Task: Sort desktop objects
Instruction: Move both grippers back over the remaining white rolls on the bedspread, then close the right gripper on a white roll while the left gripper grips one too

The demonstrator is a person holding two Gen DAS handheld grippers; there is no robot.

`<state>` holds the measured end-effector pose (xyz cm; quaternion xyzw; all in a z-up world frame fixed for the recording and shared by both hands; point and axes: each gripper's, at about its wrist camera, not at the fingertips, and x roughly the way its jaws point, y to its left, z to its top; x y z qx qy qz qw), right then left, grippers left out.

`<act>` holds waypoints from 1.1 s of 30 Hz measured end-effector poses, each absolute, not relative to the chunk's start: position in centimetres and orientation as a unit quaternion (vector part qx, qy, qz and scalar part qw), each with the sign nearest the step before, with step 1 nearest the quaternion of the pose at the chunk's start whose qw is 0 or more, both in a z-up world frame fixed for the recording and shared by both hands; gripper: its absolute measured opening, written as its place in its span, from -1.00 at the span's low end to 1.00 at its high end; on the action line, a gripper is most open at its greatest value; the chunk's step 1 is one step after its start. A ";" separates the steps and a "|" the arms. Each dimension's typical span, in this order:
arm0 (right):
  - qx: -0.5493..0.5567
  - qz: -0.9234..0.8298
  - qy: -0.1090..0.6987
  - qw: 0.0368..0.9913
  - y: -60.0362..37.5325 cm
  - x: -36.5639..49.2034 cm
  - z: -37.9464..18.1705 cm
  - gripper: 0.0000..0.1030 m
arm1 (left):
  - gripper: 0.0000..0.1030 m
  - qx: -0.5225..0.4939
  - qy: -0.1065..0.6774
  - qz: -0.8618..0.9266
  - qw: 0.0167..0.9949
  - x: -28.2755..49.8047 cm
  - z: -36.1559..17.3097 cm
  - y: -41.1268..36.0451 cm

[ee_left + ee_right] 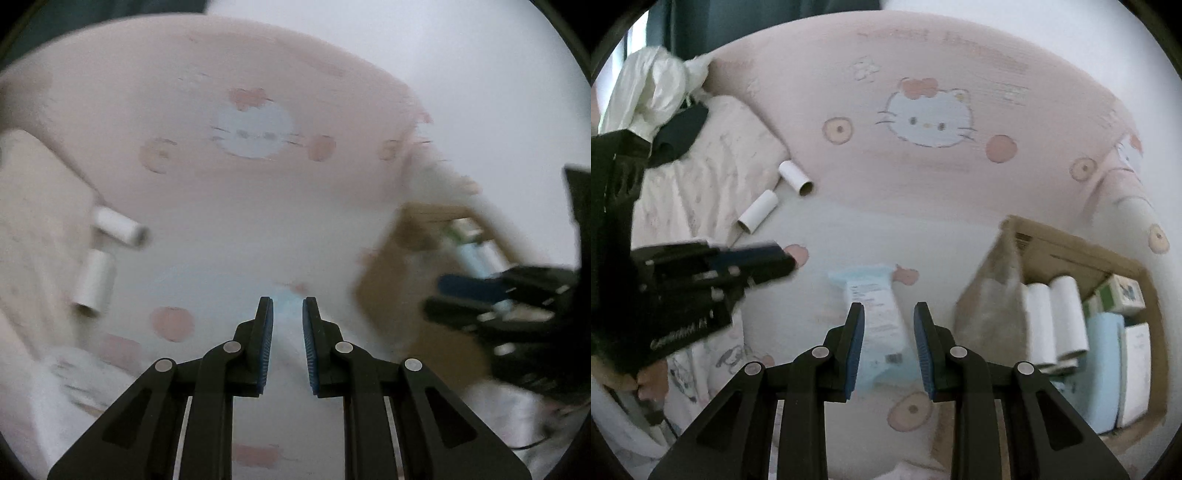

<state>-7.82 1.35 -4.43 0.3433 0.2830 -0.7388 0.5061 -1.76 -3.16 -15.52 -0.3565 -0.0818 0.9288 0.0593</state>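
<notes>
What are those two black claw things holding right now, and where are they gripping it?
Nothing. The right gripper hangs open above the pale blue packet, its fingers apart and not closed on it. The left gripper is open too, with only the tablecloth between its fingers.

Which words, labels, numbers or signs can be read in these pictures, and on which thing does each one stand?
No text can be read with certainty.
Light blue packet: printed lines and a barcode, too small to read.
Pink cartoon-cat cloth: pink lettering near the top edge, blurred.
Left tongs: white script on the black body, blurred.
Cardboard box: dark print on the flap, unreadable.
Green-and-white carton in the box: a picture only, no legible words.
</notes>
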 end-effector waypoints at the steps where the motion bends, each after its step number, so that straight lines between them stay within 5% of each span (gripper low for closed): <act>1: 0.342 -0.736 0.285 0.510 0.8 -7.4 -4.6 -0.54 | -0.64 -0.355 -0.067 0.931 0.041 -1.7 -16.1 -4.0; 3: 0.342 -0.729 0.288 0.517 -0.5 -6.7 -5.1 -0.53 | -0.64 -0.366 -0.060 0.928 0.021 -2.0 -17.2 -5.5; 10: 0.407 -0.699 0.272 0.521 -5.4 -5.7 -8.1 -0.53 | -0.62 -0.374 -0.327 0.867 -0.048 -3.8 -21.9 -17.1; 14: 0.429 -0.679 0.281 0.525 -9.3 -5.2 -10.0 -0.53 | -0.52 -0.339 -0.414 0.834 -0.134 -4.1 -23.2 -22.6; 16: 0.426 -0.674 0.291 0.529 -11.4 -4.5 -10.7 -0.45 | -0.24 -0.327 -0.435 0.823 -0.161 -4.4 -23.6 -24.7; 22: 0.416 -0.652 0.303 0.557 -17.8 -3.0 -12.4 0.03 | 0.02 -0.339 -0.487 0.788 -0.164 -7.8 -26.0 -30.1; 26: 0.407 -0.635 0.313 0.578 -22.2 -2.0 -13.8 0.08 | 0.02 -0.400 -0.521 0.741 -0.137 -11.0 -28.5 -31.7; 33: 0.441 -0.600 0.301 0.596 -27.2 -1.1 -17.4 0.09 | 0.02 -0.436 -0.472 0.744 -0.185 -12.5 -28.7 -31.8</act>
